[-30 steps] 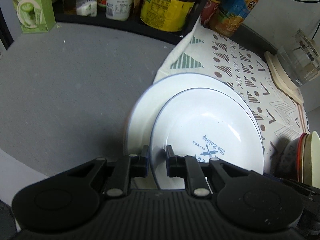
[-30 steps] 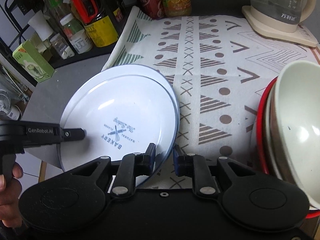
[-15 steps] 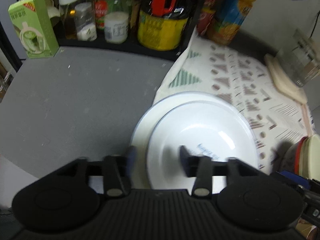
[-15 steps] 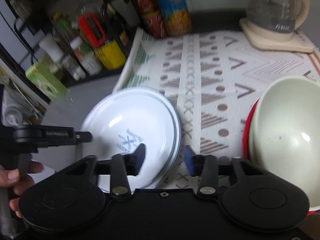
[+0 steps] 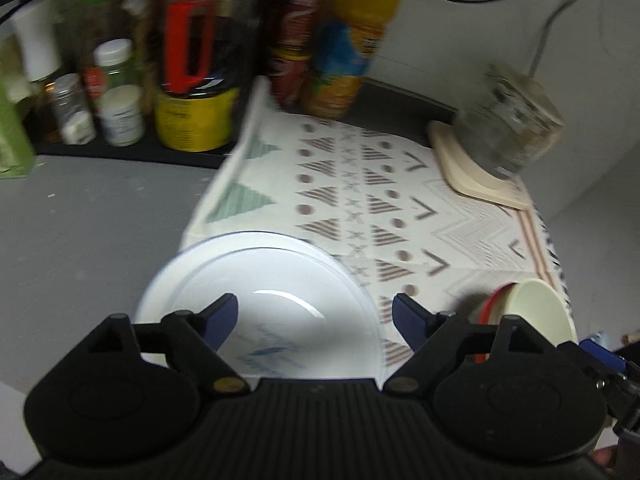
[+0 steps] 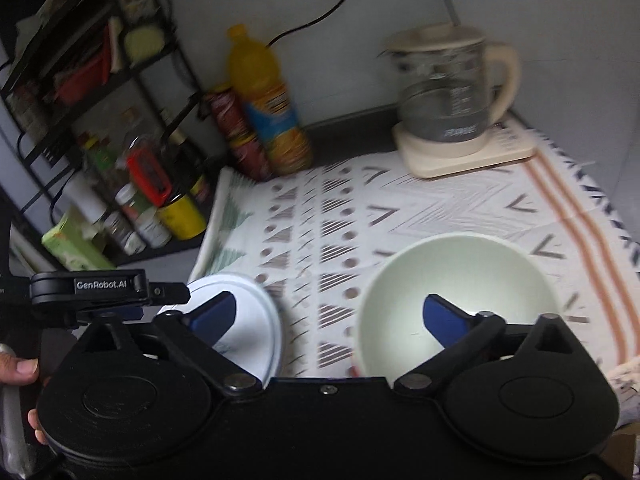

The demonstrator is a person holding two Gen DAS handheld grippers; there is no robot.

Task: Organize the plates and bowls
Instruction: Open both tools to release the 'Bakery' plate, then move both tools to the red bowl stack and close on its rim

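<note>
Two white plates with blue rims lie stacked [image 5: 280, 292] at the left edge of the patterned cloth [image 5: 384, 208]; the top one carries a blue bakery logo. The stack also shows in the right wrist view [image 6: 256, 320]. My left gripper [image 5: 316, 320] is open and empty, raised above the plates' near side. My right gripper [image 6: 328, 320] is open and empty, raised between the plates and a pale green bowl [image 6: 456, 296]. That bowl sits nested in a red-rimmed bowl [image 5: 496, 300] at the cloth's near right.
A glass kettle [image 6: 448, 100] on a cream base stands at the back right. An orange juice bottle [image 6: 268, 108] and a red can stand at the back. A black rack [image 6: 120, 160] with jars and bottles is at the left, beside a green carton [image 6: 76, 244].
Both grippers let go of the top plate, opened wide and pulled up and back. The plate now rests on the lower plate.
</note>
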